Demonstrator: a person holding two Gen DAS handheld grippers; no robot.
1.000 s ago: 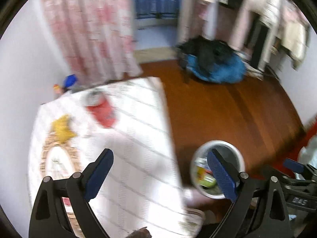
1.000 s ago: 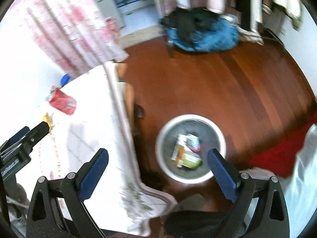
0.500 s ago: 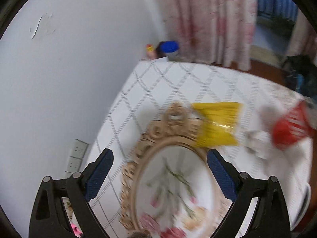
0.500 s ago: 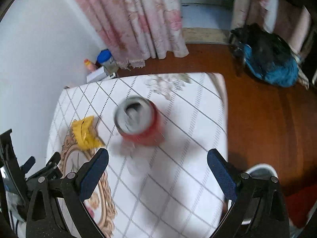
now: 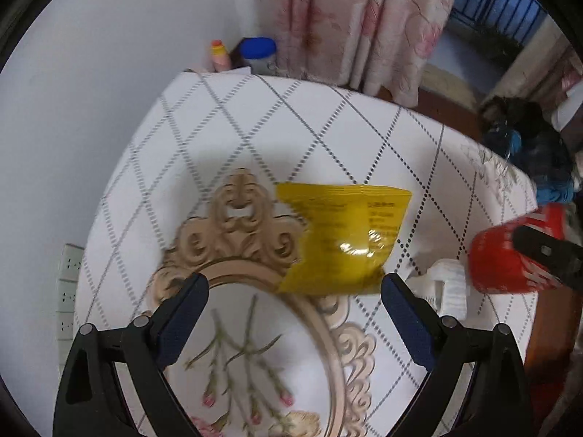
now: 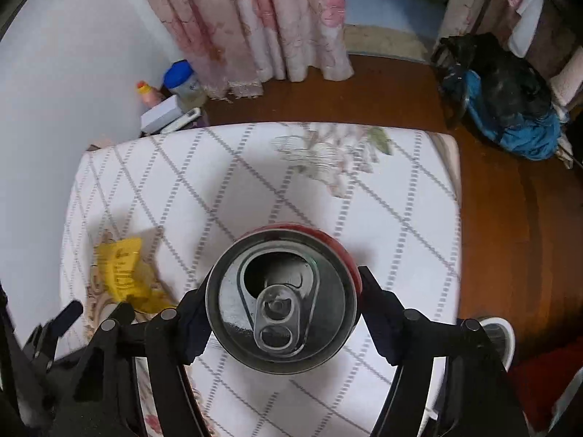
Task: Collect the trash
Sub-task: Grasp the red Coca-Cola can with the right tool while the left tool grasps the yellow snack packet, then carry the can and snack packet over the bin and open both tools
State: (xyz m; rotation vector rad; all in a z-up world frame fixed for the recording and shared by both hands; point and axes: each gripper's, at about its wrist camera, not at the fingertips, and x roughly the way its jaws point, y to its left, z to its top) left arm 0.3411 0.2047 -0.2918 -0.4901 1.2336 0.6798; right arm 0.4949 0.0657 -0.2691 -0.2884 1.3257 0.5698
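Can-wise, the red soda can (image 6: 282, 300) stood upright on the checked tablecloth (image 6: 255, 182) and sat right between the two fingers of the right gripper (image 6: 284, 313) — top up, tab and open mouth facing the camera. Both fingers looked pressed up against its sides, so I'd call that gripper clamped on the can, though the contact itself was partly hidden behind the rim. In the left wrist view the same can showed at the far right edge with one black finger of the right gripper across it.

The left gripper (image 5: 293, 302) had its jaws spread wide apart with nothing between them. The yellow snack wrapper (image 5: 342, 244) lay flat just beyond its fingertips, roughly centred on the gap but not touched by either pad. It overlapped the ornate gold frame pattern (image 5: 237, 233) printed on the cloth, and a small white crumpled bit (image 5: 450, 286) sat between wrapper and can.

Over by the wall — a blue-lidded jar (image 6: 182, 80) near the pink floral curtain (image 6: 277, 18), and a blue-and-black heap (image 6: 510, 102) on the wooden floor (image 6: 503, 225).
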